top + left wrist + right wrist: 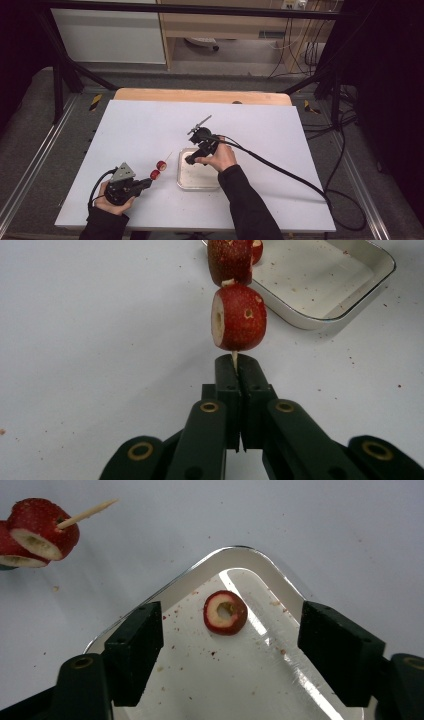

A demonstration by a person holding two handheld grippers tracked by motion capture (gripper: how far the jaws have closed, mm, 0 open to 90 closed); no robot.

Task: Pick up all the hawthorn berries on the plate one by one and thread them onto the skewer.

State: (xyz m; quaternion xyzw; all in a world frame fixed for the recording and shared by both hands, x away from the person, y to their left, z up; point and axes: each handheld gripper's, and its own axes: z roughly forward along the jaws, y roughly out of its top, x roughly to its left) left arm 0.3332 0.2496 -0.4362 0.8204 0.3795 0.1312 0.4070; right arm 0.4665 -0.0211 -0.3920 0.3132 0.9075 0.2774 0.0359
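Risk noted at the tray (200,577): right gripper (227,645) poised over the single fruit slice (225,612), fingers (134,650) spread wide on either side and not touching it; a soft, round, cored piece likely to be crushed if squeezed hard, or to skid across the smooth tray floor if caught off-centre; a low approach could also strike the tray rim and shift the whole tray across the surface (140,130).

Second risk at the skewer (87,512): left gripper (235,367) with fingers pressed together, pinching the thin blunt end of the stick; two fruit slices (239,316) already threaded, weight carried well ahead of the grip; stick liable to pivot or slip if jolted; bare pointed tip aimed toward the tray, so a misaligned push could split the next slice instead of passing through its hole.

Location: skewer held near the front left part of the surface, just left of the tray; tray near the centre, toward the front edge.

Contents: tray holding one red slice with pale core hole, lying flat near one corner, plus scattered red crumbs; nothing else inside.
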